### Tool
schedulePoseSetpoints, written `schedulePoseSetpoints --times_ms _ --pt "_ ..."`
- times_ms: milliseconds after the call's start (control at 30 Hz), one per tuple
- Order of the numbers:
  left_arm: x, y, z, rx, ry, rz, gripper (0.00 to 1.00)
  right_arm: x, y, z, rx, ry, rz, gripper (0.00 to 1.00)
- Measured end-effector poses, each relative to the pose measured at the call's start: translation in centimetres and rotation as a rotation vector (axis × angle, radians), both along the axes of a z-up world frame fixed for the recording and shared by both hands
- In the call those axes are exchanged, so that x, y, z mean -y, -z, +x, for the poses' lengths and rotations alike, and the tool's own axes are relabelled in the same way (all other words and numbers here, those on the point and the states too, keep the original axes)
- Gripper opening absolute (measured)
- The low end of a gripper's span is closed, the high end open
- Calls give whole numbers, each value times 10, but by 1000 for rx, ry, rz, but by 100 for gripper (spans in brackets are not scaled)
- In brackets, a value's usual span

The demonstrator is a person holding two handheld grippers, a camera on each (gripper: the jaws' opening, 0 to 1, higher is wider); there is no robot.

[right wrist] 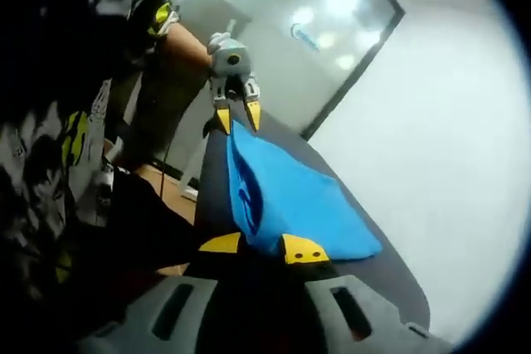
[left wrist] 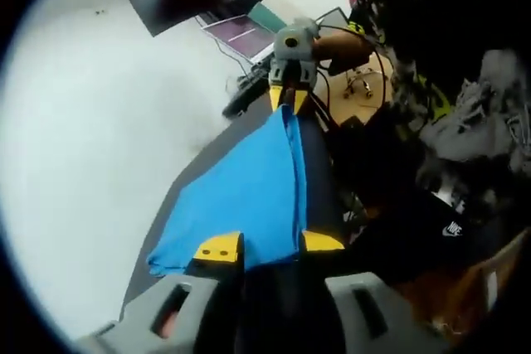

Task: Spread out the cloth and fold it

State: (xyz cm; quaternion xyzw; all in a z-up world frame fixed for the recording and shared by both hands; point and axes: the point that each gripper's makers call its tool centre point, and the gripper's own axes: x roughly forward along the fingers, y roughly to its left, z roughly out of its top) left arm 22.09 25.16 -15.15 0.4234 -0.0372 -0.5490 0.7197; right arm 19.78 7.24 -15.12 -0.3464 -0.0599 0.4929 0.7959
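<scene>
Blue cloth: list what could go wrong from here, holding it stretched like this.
1. The blue cloth hangs taut between the left gripper and right gripper, each pinching only a corner; a further pull could slip it from the yellow tips.
2. Its loose lower edge drapes over the dark table near the edge, so it may land bunched or slide off.

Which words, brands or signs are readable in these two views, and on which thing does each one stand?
No text reads clearly.
Small white logo on the person's dark clothing: too blurred to read.
Two blue marks on the glass wall: too blurred to read.
</scene>
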Motion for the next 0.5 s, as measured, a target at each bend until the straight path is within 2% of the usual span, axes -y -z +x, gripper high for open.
schedulePoseSetpoints --times_ms 67,133,167,200,233,267,300,333,367,433,500 --pt "2 1 3 -14 -3 -1 23 -1 0 2 -9 -4 16 11" --pt "6 5 1 -40 6 14 16 -3 4 2 -29 0 13 3" --pt "6 13 -5 -105 -3 39 6 -4 6 1 -30 5 2 0" --pt "5 18 -10 -191 -43 50 2 -3 4 0 -3 0 -17 0" --pt "5 13 -5 -159 -58 37 2 -2 5 -1 -11 4 -30 0" --pt "2 11 -5 -126 -43 64 1 0 4 -2 -8 4 -37 0" --pt "3 6 -5 -134 -50 60 0 1 3 -2 0 4 -40 0" --pt "3 -1 -1 -177 -93 17 0 2 0 -2 -1 4 -36 0" --pt "6 -10 -1 -193 -108 -26 0 3 -5 -1 -8 5 -16 0" --pt "6 -31 5 -174 -140 -97 0 4 -20 -1 -9 8 36 0" --pt "8 -49 1 -211 -162 -173 0 6 -32 -1 10 26 54 0"
